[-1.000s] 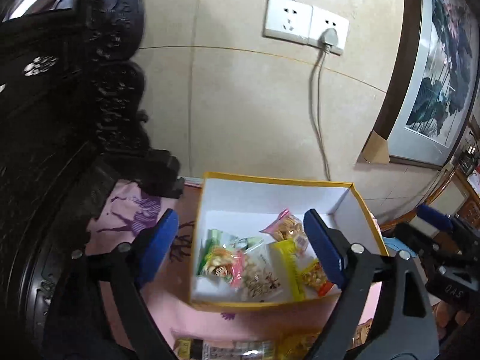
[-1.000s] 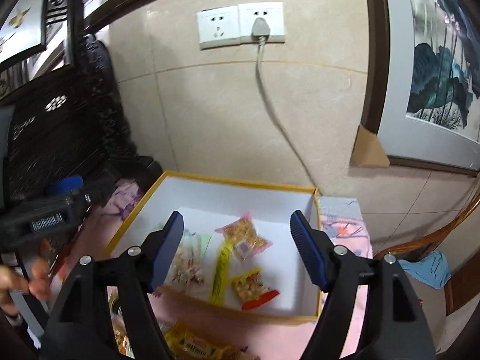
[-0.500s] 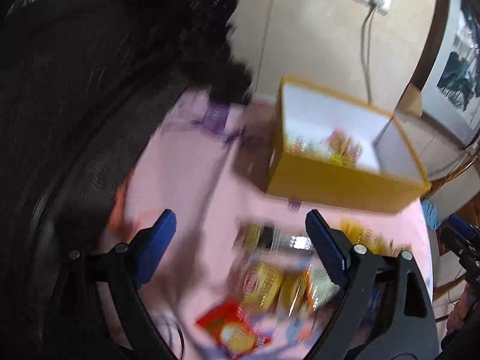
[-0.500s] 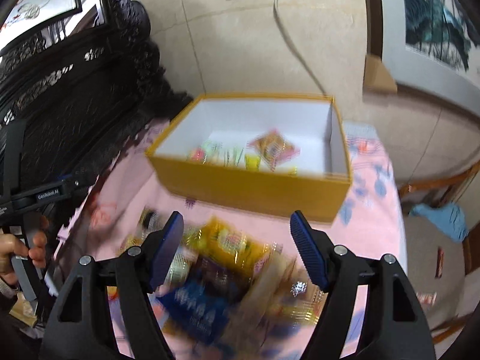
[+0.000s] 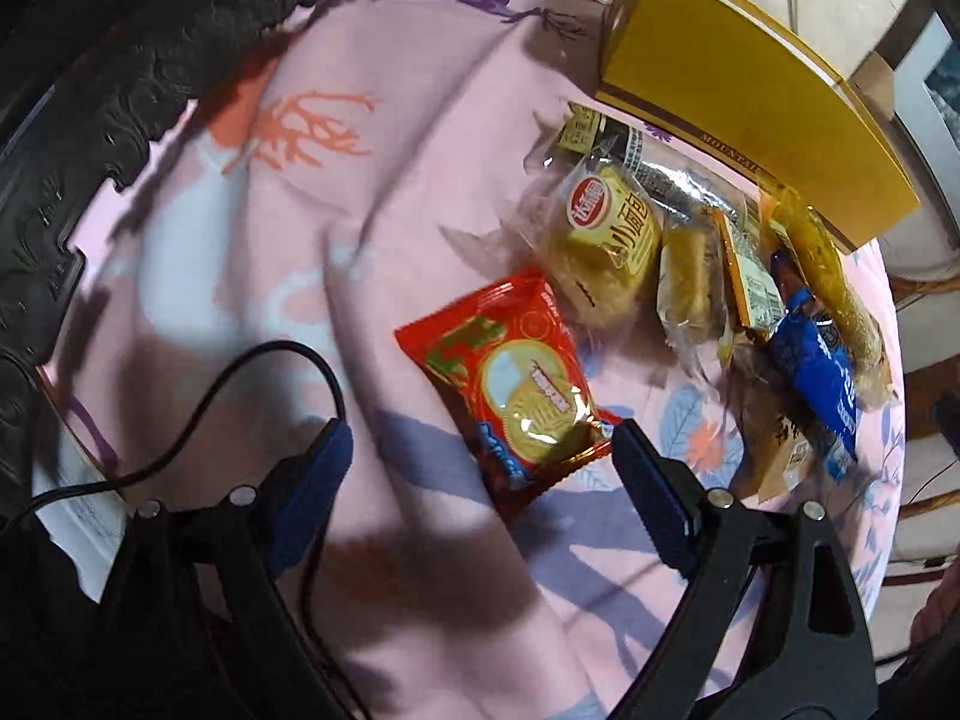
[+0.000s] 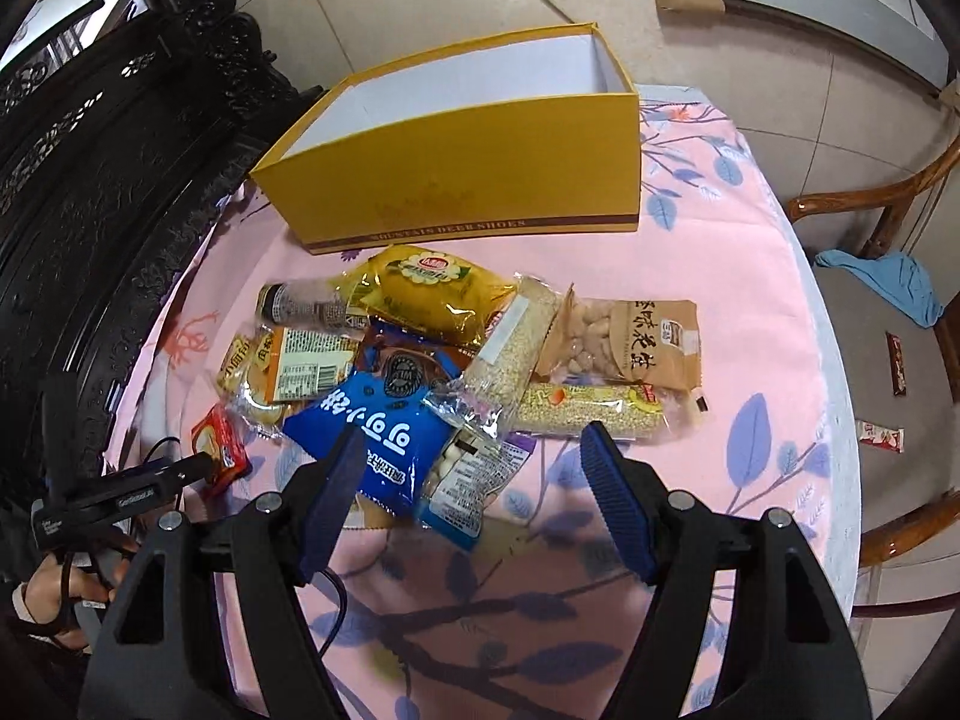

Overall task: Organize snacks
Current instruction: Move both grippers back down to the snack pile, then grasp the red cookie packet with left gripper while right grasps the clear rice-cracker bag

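Snack packets [image 6: 456, 354], formerly viewed inside the yellow cardboard box [image 6: 480, 192], now underlie both descended grippers, left [image 5: 480, 444] and right [image 6: 471, 450], open and empty, ready for picking.

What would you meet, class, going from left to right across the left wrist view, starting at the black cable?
Black cable → red biscuit packet → yellow bread packet → blue snack packet

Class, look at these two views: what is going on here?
A person holds a gripper in each hand over a pile of snack packets on a pink cloth. The left gripper hangs open above a red biscuit packet; the right gripper hangs open above a blue packet. Neither holds anything. The yellow box waits behind.
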A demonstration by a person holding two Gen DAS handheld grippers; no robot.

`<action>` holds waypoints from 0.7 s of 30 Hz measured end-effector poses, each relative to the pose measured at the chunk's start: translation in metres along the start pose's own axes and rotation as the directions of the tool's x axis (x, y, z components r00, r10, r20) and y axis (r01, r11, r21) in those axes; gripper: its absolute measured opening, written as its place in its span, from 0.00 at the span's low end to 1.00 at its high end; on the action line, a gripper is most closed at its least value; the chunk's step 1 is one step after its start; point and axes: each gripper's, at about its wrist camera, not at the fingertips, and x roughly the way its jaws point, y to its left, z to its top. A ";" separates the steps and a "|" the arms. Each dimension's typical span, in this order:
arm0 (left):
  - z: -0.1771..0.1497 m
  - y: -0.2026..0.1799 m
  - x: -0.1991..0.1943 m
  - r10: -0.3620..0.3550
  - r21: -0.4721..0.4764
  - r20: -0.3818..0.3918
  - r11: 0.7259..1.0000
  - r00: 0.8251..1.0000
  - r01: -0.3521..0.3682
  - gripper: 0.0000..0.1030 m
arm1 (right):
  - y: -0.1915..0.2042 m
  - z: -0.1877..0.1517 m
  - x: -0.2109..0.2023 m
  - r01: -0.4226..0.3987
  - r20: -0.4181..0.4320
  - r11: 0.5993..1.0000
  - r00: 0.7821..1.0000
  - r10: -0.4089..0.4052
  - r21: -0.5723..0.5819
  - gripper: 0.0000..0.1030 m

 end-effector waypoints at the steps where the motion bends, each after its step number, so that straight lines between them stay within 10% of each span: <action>1: 0.001 -0.001 0.002 -0.001 -0.004 0.000 1.000 1.000 0.001 0.87 | -0.001 0.000 0.000 0.000 0.000 1.000 1.000 0.000 -0.003 0.72; 10: 0.010 -0.014 0.030 0.081 -0.003 0.002 0.997 0.997 -0.081 0.87 | -0.013 0.016 0.027 0.015 -0.033 0.998 0.999 -0.014 0.055 0.72; 21: 0.006 -0.005 0.022 0.099 -0.002 0.027 0.995 0.995 -0.099 0.50 | -0.022 0.056 0.098 0.005 -0.164 0.979 0.986 0.029 0.204 0.59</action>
